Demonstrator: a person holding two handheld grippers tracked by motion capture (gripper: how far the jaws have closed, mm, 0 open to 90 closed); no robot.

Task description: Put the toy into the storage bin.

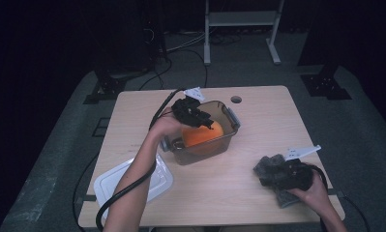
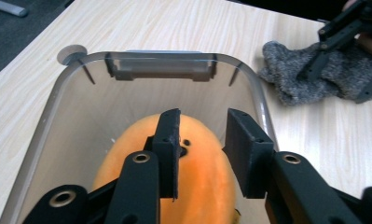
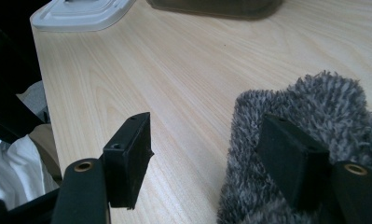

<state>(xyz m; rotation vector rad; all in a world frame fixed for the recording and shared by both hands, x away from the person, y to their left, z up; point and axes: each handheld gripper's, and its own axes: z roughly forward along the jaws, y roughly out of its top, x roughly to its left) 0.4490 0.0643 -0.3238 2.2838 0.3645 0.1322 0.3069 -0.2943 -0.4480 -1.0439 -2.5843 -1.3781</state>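
An orange fruit (image 2: 193,172), smooth-skinned and oval with a small dark stem pit on top, lies inside a clear plastic box (image 1: 228,126) near the middle of the worktop (image 1: 258,125). The box has rounded corners and a grey latch on each short end; its white lid (image 1: 132,181) lies apart at the worktop's near left corner, beside the person's left forearm. A round cable hole (image 1: 236,99) sits in the worktop just behind the box. A grey fuzzy cloth (image 3: 309,140) lies well to the right, near the front edge. The left tongs (image 2: 202,135) reach down into the open box, directly over the fruit; their jaws stand a little apart, one on either side of the stem pit, with the pads close above the skin and not pressing it, so nothing is gripped. The box walls close in on both sides of these jaws. The right tongs (image 3: 207,149) rest low at the cloth, jaws wide apart: one jaw lies on the pile, the other over bare wood.
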